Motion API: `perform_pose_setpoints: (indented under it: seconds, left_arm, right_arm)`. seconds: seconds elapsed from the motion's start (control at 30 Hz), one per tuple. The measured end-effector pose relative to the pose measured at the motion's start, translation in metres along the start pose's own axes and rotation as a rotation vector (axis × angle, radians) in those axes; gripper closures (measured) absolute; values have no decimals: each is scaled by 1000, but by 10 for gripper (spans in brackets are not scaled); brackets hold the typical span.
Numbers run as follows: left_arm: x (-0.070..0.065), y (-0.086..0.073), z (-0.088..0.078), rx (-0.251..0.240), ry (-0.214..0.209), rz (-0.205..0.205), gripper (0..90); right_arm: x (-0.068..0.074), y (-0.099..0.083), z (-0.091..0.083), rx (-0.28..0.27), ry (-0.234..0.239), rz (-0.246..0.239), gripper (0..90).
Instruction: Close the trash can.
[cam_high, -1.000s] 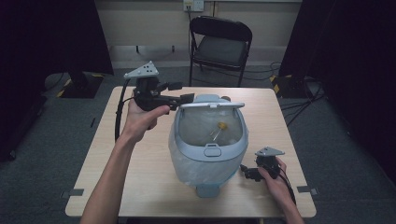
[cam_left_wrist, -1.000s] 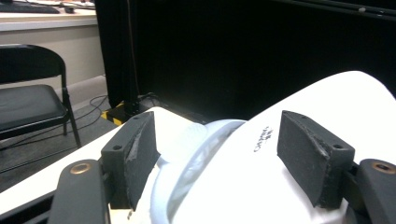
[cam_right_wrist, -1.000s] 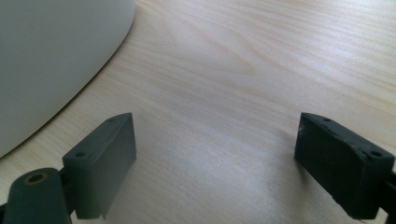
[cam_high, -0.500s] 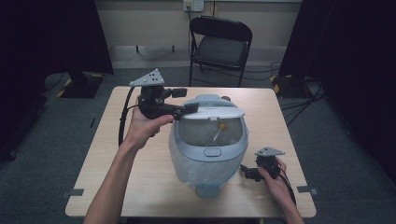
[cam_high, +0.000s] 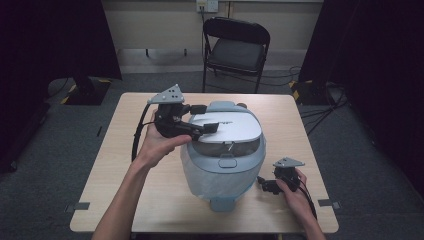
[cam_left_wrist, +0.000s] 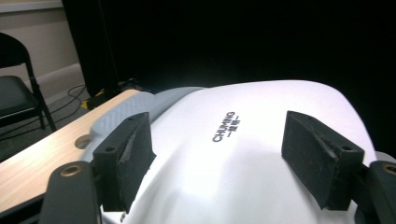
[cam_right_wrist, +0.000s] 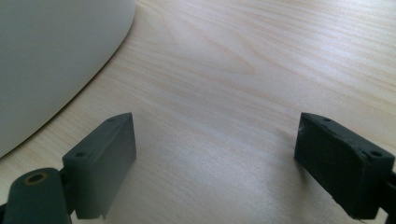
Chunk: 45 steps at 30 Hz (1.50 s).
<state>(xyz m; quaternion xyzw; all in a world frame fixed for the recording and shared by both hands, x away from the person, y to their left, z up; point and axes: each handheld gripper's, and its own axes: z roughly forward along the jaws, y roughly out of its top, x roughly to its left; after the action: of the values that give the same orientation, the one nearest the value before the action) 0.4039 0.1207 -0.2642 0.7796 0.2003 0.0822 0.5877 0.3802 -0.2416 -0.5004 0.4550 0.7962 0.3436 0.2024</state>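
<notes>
The big blue and white cooker (cam_high: 222, 155) sits in the middle of the wooden table (cam_high: 110, 170), and its white lid (cam_high: 227, 125) looks almost down, with a dark gap under the front edge near the little latch (cam_high: 226, 161). My guess is that the job is to shut this lid. The left gripper (cam_high: 204, 117) is up on the lid's left side, held by the left hand (cam_high: 157, 142), and its two black jaws are spread wide with nothing between them. In the left gripper view the jaws sit over the smooth white top, one on each side of the small printed name (cam_left_wrist: 224, 127); I cannot tell if they touch it. The lid is shiny and rounded, so a push from the side could make the gripper slide off. If it slides, the lid may stay up a bit and not click shut. A hard push on just one side could also make the lid go down crooked, or nudge the whole cooker across the table. The right gripper (cam_high: 264, 186) is low on the table just beside the cooker's right side, in the right hand (cam_high: 295, 192), and its jaws are wide apart too, with only bare wood between them. It is not holding the cooker steady, so nothing stops the pot from scooting. A black folding chair (cam_high: 235, 47) stands past the far edge of the table, well away from all this.
</notes>
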Motion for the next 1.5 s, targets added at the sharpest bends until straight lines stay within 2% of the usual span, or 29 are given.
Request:
perform_pose_setpoints:
  seconds: [0.1,0.2,0.4,0.5,0.6,0.83,0.97,1.2,1.5]
  left_arm:
    - [-5,-1,2,6,-10,4,246]
    - [-11,-2,3,-14,-34,8,246]
    - [-21,-6,8,19,-27,46,250]
    - [-23,-9,11,18,-31,35,253]
    - [-22,-12,14,21,-28,24,253]
    - [-31,-15,18,55,19,82,250]
    - [-31,-19,18,31,23,87,251]
    - [-31,-22,17,22,24,102,258]
    - [-32,-18,18,51,17,122,265]
  right_arm:
    - [0,0,0,0,0,0,116]
    - [0,0,0,0,1,0,116]
    - [0,0,0,0,0,1,116]
    - [0,0,0,0,0,0,117]
    - [0,0,0,0,0,0,116]
    - [0,0,0,0,0,0,116]
    - [0,0,0,0,0,0,116]
    - [0,0,0,0,0,1,116]
    - [0,0,0,0,0,1,116]
